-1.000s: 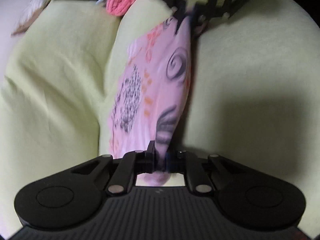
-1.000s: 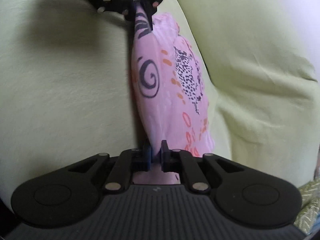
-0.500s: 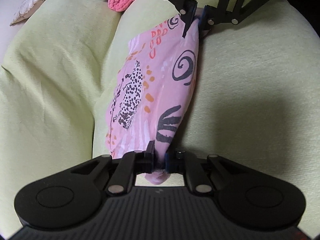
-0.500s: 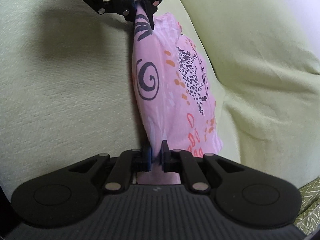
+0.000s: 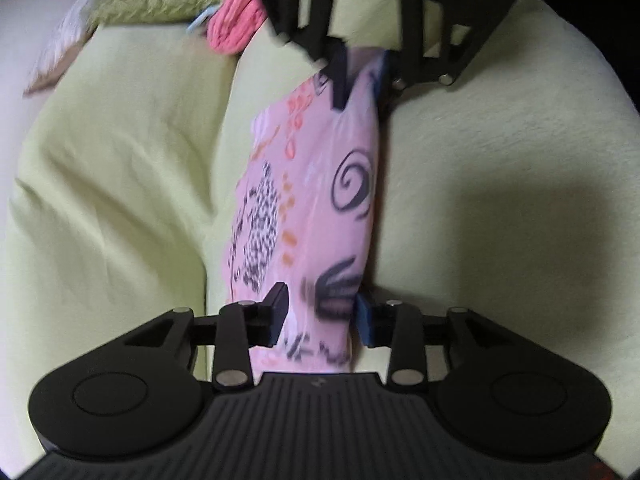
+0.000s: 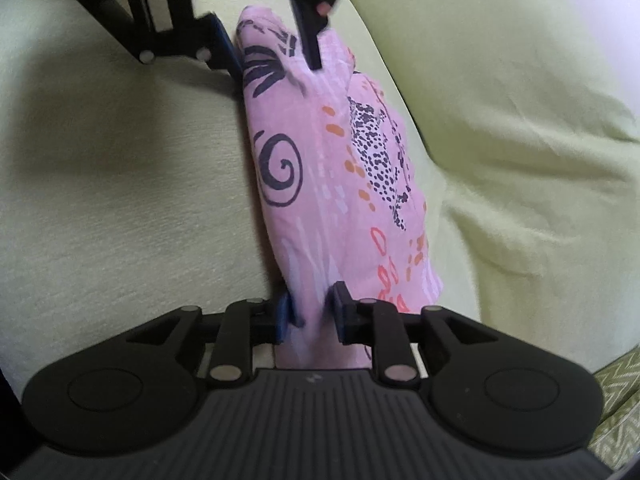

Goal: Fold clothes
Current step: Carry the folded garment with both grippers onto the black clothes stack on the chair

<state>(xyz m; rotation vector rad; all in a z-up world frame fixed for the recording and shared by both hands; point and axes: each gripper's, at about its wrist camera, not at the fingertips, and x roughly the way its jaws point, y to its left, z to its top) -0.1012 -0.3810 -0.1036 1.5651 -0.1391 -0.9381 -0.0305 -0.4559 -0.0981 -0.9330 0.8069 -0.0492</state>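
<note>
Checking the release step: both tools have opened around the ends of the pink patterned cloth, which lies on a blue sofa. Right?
Not quite: the sofa is light green, not blue, as both wrist views show. The rest holds: the left tool and right tool stand open around the ends of the pink patterned cloth.

The left gripper (image 5: 322, 314) and the right gripper (image 6: 312, 312) face each other, tips near. Both have their jaws parted. Each one's fingers (image 5: 276, 312) sit apart.
</note>
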